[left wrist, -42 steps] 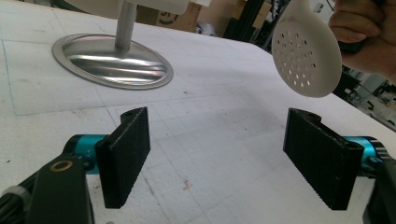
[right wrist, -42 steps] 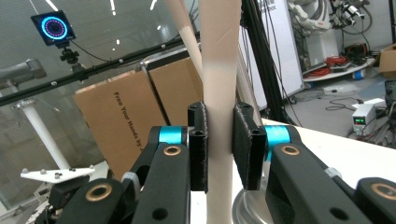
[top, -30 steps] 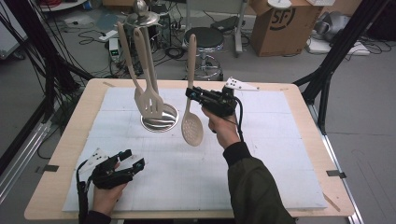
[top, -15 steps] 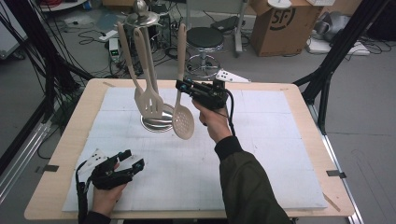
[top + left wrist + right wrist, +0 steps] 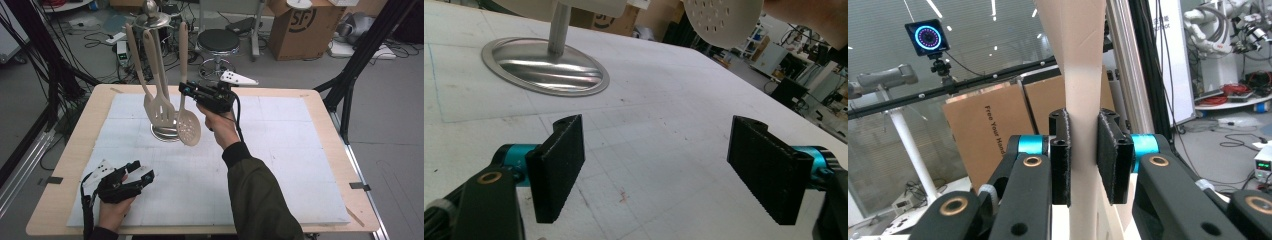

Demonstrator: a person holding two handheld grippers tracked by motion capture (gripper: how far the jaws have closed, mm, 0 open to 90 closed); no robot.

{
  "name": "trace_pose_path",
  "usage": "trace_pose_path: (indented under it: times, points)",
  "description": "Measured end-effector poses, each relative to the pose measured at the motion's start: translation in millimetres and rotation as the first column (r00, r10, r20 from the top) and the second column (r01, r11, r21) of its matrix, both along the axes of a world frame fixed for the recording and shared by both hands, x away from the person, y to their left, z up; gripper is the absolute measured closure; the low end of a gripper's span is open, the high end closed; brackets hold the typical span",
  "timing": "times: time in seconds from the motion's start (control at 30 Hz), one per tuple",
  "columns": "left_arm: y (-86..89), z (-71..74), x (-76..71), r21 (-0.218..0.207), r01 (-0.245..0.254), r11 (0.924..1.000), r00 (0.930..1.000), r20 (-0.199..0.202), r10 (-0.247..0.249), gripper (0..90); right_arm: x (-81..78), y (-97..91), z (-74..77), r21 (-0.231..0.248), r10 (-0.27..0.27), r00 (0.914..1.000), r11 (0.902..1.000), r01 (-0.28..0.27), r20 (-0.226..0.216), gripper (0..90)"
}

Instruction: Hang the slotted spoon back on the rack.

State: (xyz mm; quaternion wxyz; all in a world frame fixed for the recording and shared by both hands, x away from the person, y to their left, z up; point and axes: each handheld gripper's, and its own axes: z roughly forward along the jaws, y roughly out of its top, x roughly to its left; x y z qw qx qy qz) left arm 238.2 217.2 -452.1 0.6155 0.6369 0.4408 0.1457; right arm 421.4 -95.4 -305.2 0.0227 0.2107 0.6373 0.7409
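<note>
While the right gripper is lifted above the table, its jaws are pressed on the handle of a beige skimmer, which stands almost upright with the holed bowl at the bottom. In the right gripper view the handle passes between the two pads. The bowl hangs just beside the metal rack, above the edge of its round base, where a turner and one more utensil hang. The left gripper rests low on the white mat near the front left corner, jaws wide apart with nothing between them.
</note>
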Motion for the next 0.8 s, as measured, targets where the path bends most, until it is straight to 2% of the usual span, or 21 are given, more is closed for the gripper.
trace_pose_path:
  times: [0.23, 0.5, 0.8]
  points:
    - [0.5, 0.0, -0.4, 0.001, -0.001, 1.0000, 1.0000, -0.002, 0.001, 23.5, 4.1, 3.4, -2.0, -0.005, 0.010, 0.9999, 0.9999, -0.010, -0.011, 77.6]
    - [0.4, 0.1, -0.6, -0.001, -0.001, 1.0000, 1.0000, -0.004, 0.001, 23.6, 8.8, 7.3, 3.4, -0.012, 0.032, 0.9994, 0.9994, -0.033, -0.014, 77.6]
    - [0.7, 0.1, -0.8, -0.002, 0.000, 1.0000, 1.0000, -0.004, 0.000, 23.6, 12.6, 10.2, 0.1, -0.019, 0.039, 0.9990, 0.9991, -0.039, -0.022, 77.6]
